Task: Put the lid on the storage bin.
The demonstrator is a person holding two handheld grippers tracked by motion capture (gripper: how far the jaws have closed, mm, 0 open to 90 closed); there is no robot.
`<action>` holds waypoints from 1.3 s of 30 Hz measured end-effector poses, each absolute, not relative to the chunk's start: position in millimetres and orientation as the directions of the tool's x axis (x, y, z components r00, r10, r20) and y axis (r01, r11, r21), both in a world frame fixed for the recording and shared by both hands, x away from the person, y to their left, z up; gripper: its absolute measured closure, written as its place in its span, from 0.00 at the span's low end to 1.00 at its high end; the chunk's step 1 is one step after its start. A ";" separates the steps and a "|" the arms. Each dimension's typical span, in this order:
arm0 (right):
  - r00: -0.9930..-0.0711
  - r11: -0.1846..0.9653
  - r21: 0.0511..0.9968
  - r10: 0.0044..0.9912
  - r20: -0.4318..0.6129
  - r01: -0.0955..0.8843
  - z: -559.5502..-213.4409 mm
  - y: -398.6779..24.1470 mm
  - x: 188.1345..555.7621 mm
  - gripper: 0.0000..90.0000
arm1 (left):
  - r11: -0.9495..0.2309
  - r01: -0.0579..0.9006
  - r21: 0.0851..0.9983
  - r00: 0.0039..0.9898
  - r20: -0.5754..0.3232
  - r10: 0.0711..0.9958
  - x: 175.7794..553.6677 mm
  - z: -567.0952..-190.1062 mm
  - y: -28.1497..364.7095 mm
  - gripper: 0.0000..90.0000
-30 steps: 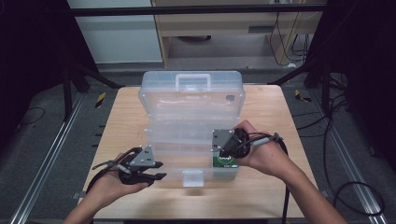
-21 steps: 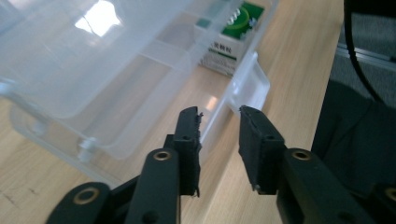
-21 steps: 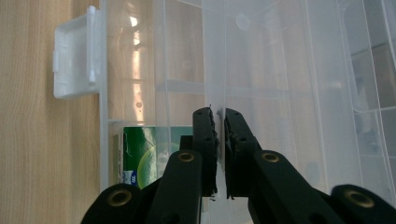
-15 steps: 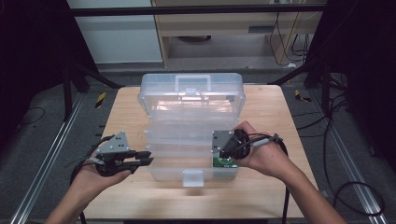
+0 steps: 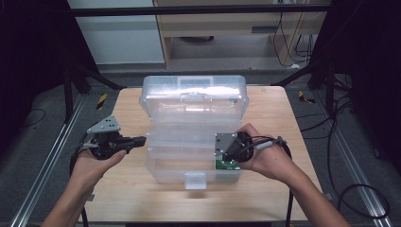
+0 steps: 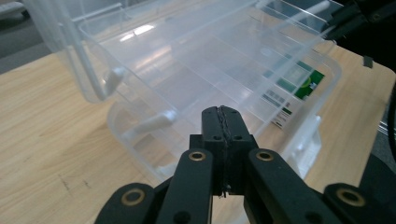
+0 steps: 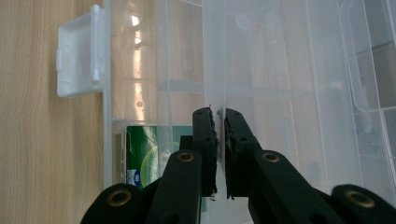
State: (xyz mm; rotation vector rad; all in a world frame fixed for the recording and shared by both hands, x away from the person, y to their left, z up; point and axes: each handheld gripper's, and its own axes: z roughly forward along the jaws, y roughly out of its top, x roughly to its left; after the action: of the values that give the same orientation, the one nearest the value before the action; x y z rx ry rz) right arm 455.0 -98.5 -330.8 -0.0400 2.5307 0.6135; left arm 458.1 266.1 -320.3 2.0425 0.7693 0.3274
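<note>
A clear plastic organizer box [image 5: 165, 168] stands open on the wooden table, its lid [image 5: 194, 97] tipped back. A green-labelled card [image 5: 226, 165] lies in its front right compartment, also visible in the left gripper view [image 6: 299, 81] and the right gripper view [image 7: 149, 154]. My right gripper [image 5: 219, 153] reaches into the box from the right and is shut on a thin clear tray wall [image 7: 219, 70]. My left gripper [image 5: 142, 140] hovers left of the box. Its jaws have just been closing and now meet with nothing between them [image 6: 223, 114].
The box's white latch tab [image 5: 195, 180] juts out at the front, seen too in the right gripper view [image 7: 77, 56]. Bare wood table [image 5: 127, 198] surrounds the box. Metal rails and cables run along the floor on both sides.
My left hand has pulled back from the box's front left corner, going left and up. The right hand and the box have stayed put.
</note>
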 end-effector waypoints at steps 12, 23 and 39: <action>-0.861 0.897 0.415 0.089 -0.501 -0.149 -332.1 -97.9 453.5 0.94 | -0.341 0.408 0.847 0.739 -0.088 0.668 476.0 -313.9 267.0 1.00; -0.863 0.899 0.412 0.082 -0.498 -0.152 -333.1 -98.0 452.3 0.94 | -0.309 0.433 0.847 0.716 -0.115 0.689 490.2 -310.5 264.3 1.00; -0.868 0.900 0.409 0.078 -0.490 -0.150 -335.6 -98.0 449.6 0.94 | -0.238 0.434 0.869 0.696 -0.155 0.701 496.6 -307.4 271.8 1.00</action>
State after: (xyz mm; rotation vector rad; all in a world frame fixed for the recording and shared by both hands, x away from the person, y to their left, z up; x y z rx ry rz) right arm 449.6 -98.0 -335.6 -0.0524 2.5532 0.6046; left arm 496.6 271.8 -307.4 1.8774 0.8861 0.3259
